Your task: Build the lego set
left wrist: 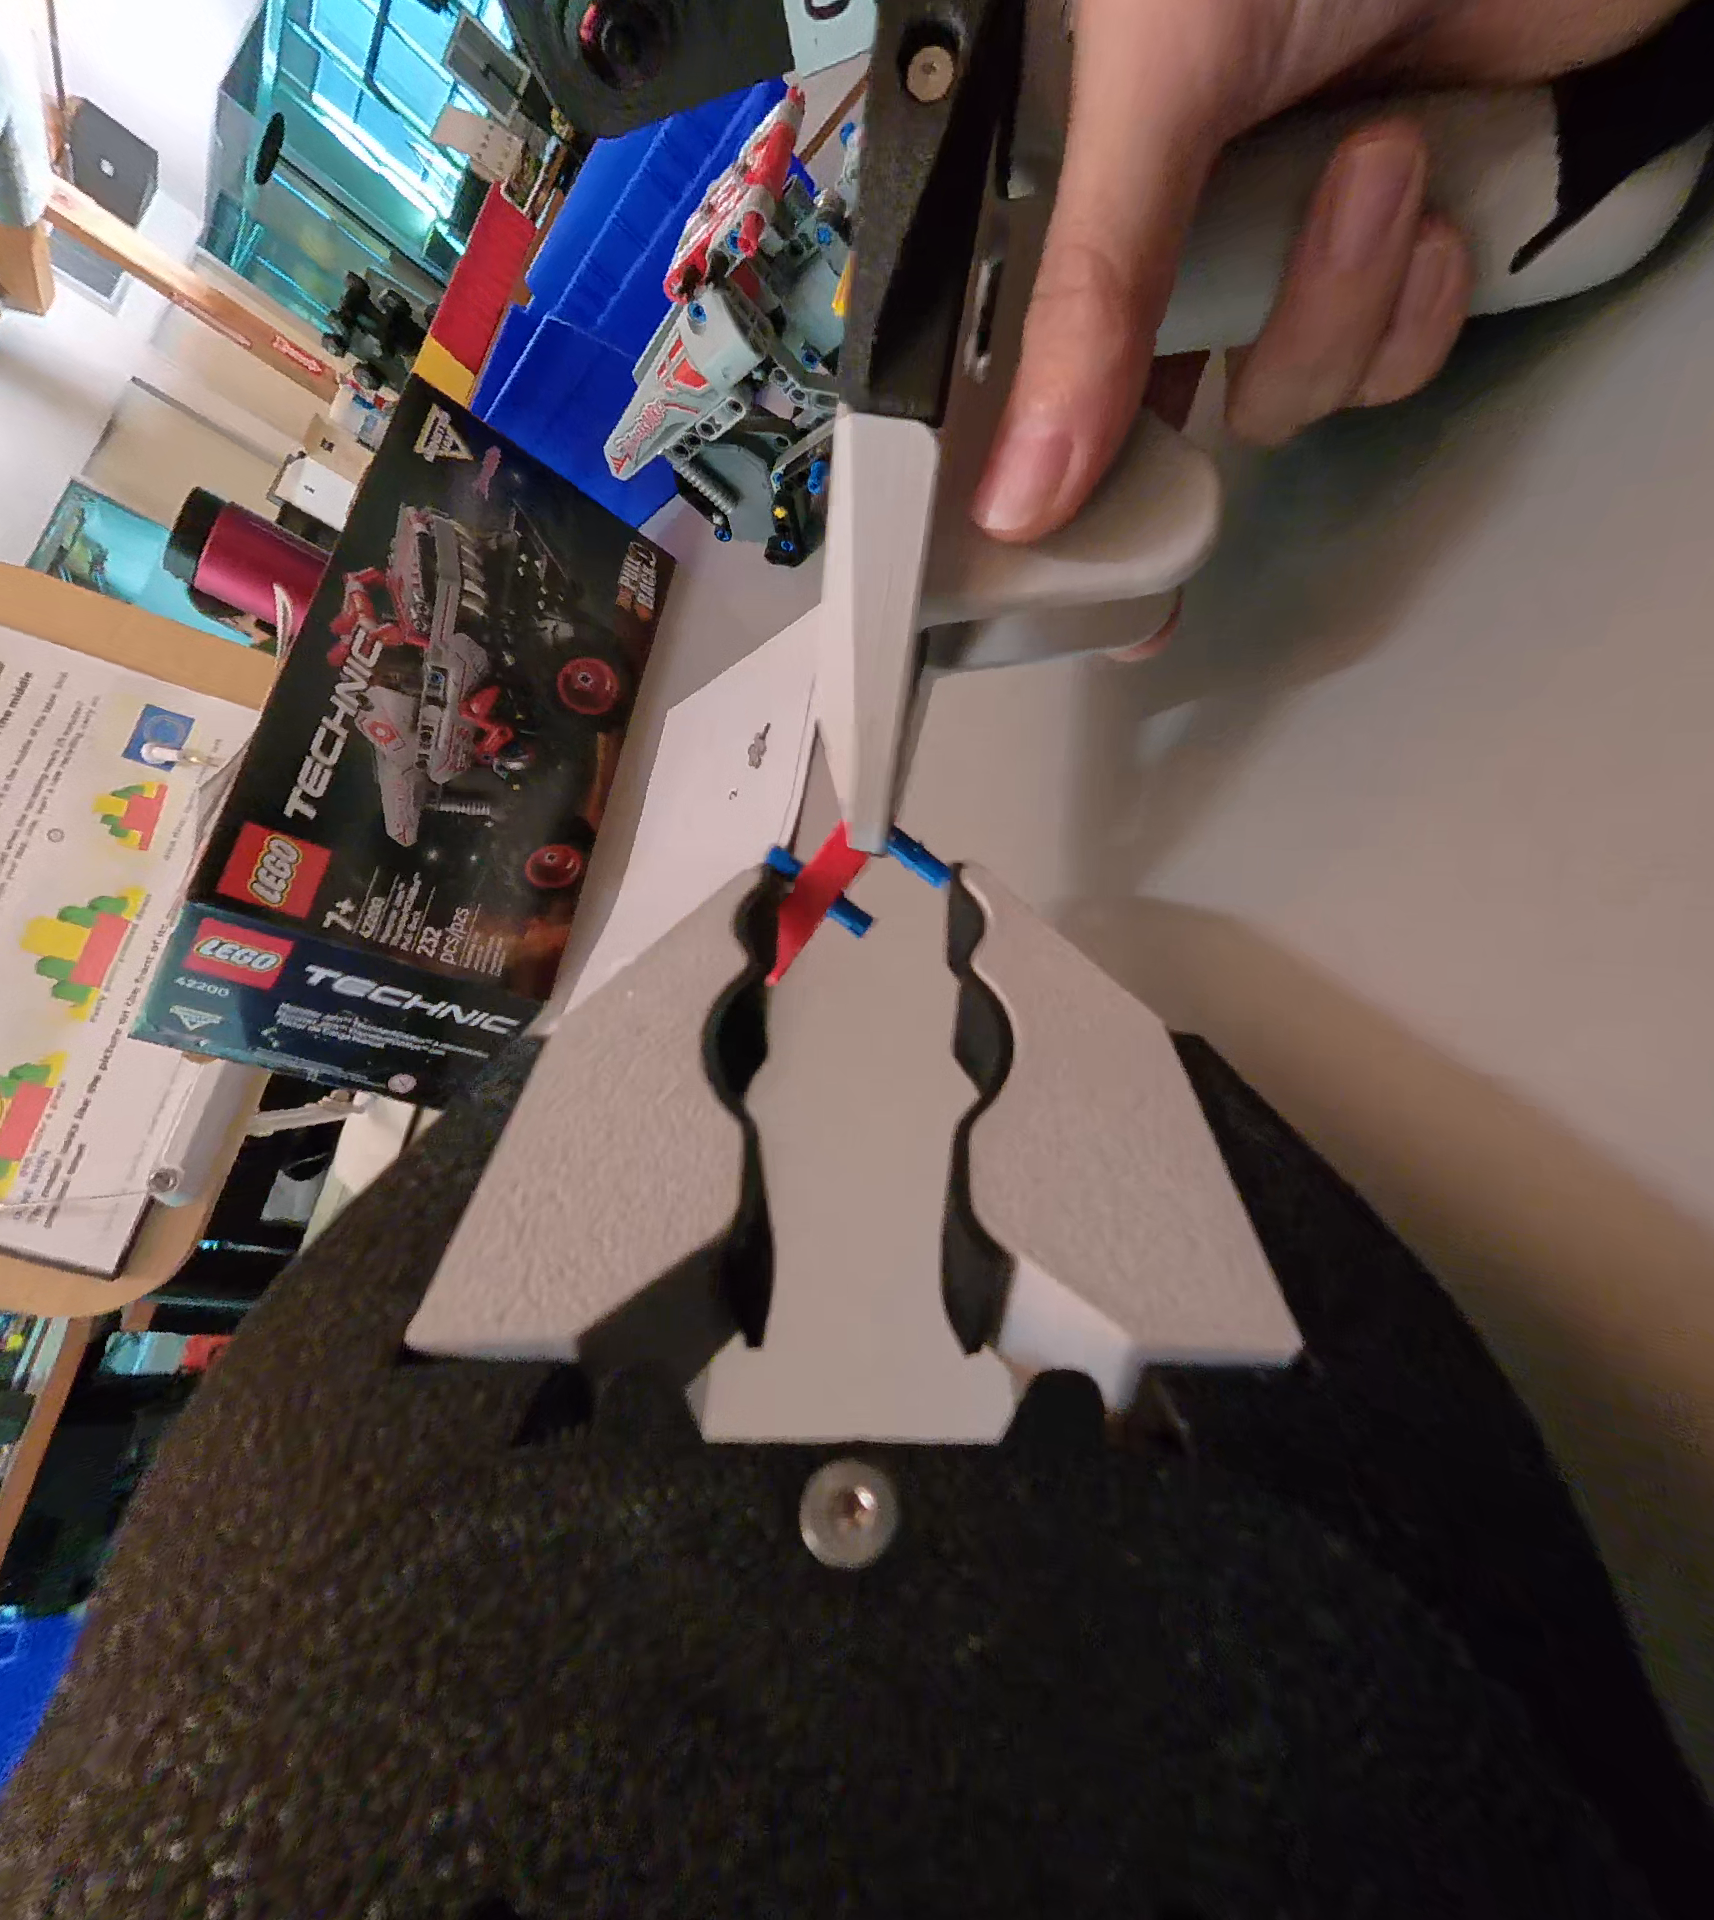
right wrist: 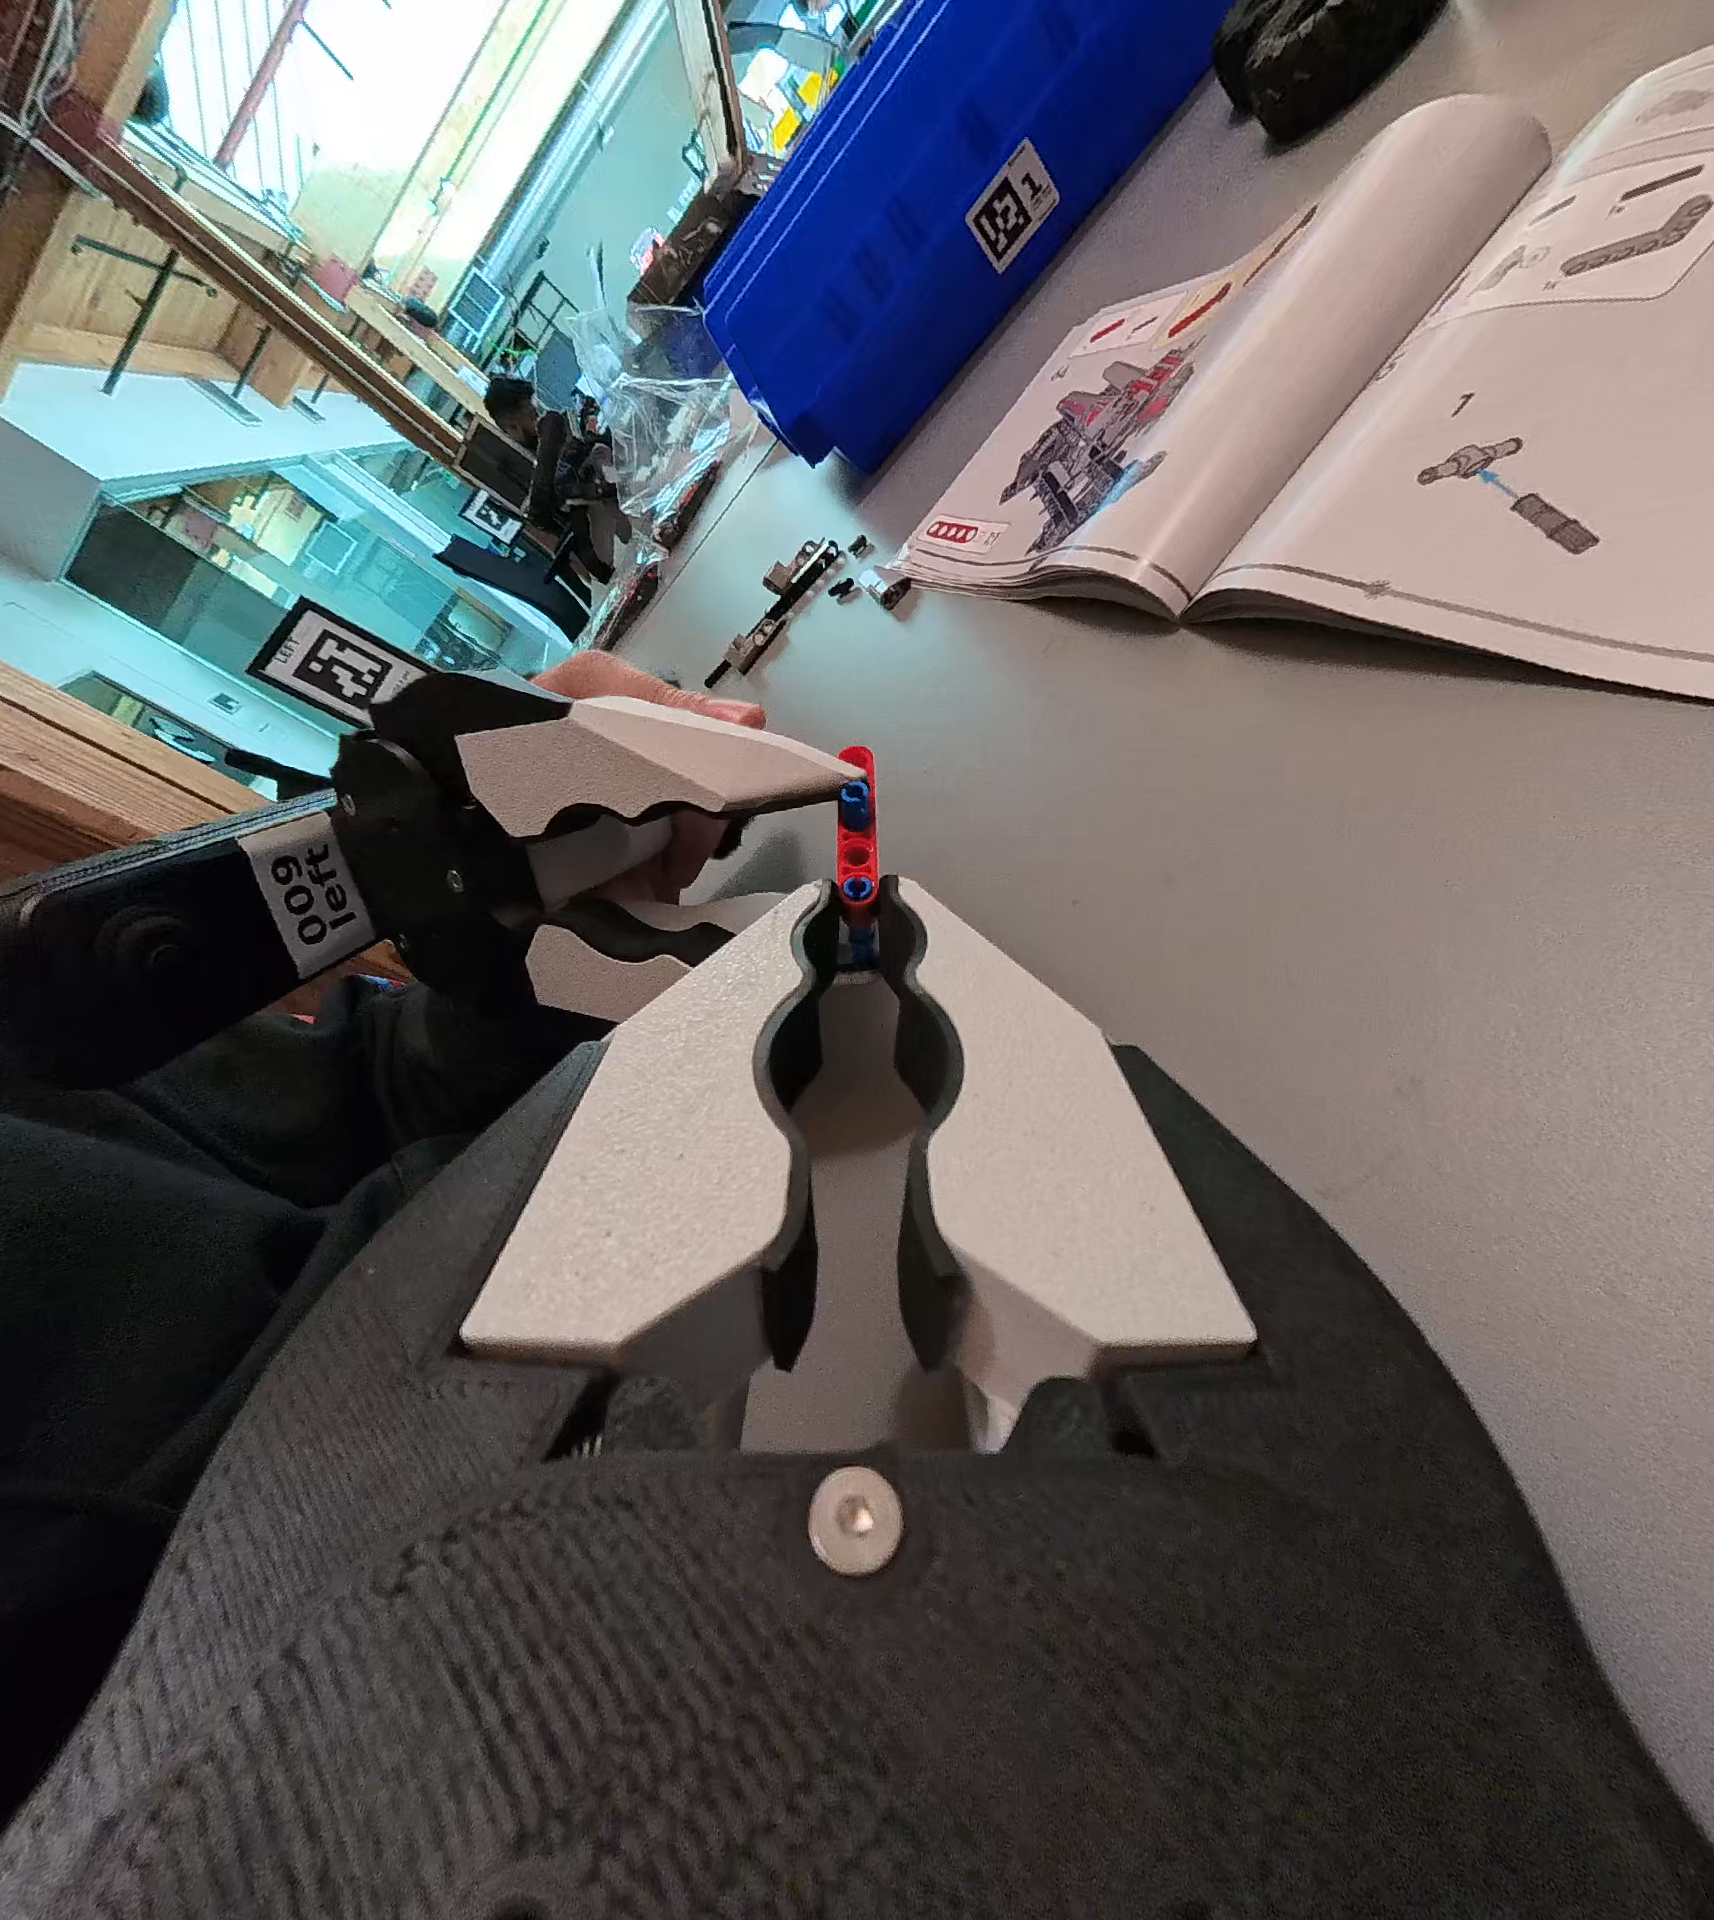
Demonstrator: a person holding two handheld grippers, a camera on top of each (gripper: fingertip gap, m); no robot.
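A short red Technic beam point(right wrist: 855, 854) with blue pins point(right wrist: 853, 798) in its holes is held above the grey table point(right wrist: 1352, 987). My right gripper point(right wrist: 858, 894) is shut on the beam's lower end. In the left wrist view it comes down from above point(left wrist: 868, 836) onto the beam point(left wrist: 817, 909). My left gripper point(left wrist: 858, 883) is open, jaws well apart. Its one finger point(right wrist: 687, 758) touches the blue pin at the beam's top end. In the left wrist view the beam lies against its left fingertip point(left wrist: 728, 914).
A partly built red and grey model point(left wrist: 739, 343) stands by blue bins point(left wrist: 604, 343), with the set's box point(left wrist: 437, 748) beside it. An open instruction booklet point(right wrist: 1455, 416) lies to the right, and loose small parts point(right wrist: 801, 582) lie near a blue bin point(right wrist: 915, 239). Left and right tips are no more than a few centimetres apart.
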